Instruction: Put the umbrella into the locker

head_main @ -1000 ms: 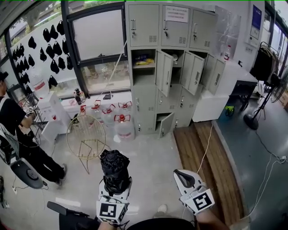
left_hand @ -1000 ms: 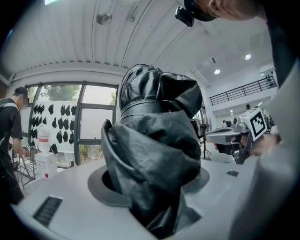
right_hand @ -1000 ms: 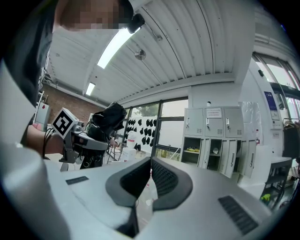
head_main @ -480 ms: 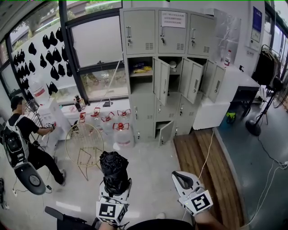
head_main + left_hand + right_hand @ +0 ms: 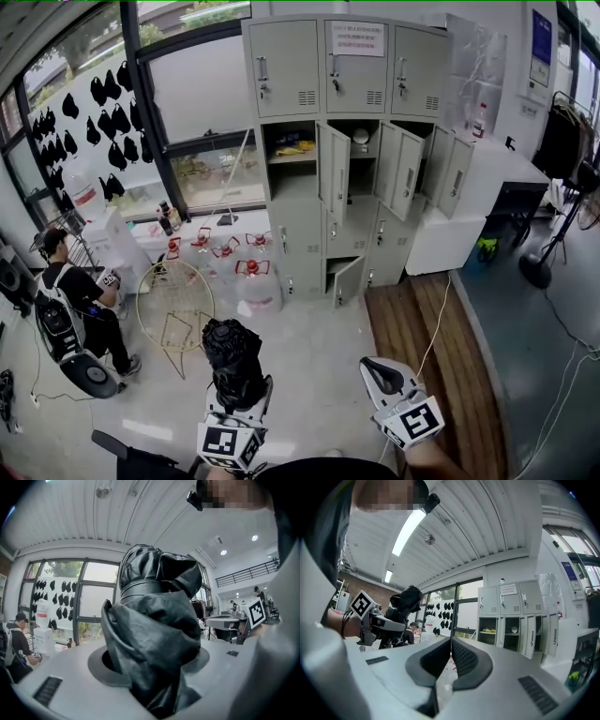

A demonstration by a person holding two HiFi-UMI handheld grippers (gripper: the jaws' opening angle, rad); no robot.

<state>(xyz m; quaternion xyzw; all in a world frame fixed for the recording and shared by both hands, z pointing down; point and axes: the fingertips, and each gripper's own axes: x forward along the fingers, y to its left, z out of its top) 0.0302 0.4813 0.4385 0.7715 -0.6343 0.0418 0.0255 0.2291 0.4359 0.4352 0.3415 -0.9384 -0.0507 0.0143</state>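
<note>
Gripping the umbrella (image 5: 232,349) upright in the left gripper (image 5: 238,390) for the locker (image 5: 286,56) ahead; holding the right gripper (image 5: 371,367) clenched, empty, spare.

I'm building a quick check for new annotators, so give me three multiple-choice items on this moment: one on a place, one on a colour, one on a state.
1. Where is the umbrella?
A. lying on the floor
B. clamped in the left gripper
C. hanging from a window

2. What colour is the umbrella?
A. red
B. yellow
C. black

3. How do the top-row locker doors stand?
A. all shut
B. all open
C. taken off

Answers:
1. B, because the folded canopy stands up from between the jaws in the left gripper view.
2. C, because the fabric is black in the head view and in the left gripper view.
3. A, because all three doors sit flush in the head view, while doors in the row below hang open.
</note>
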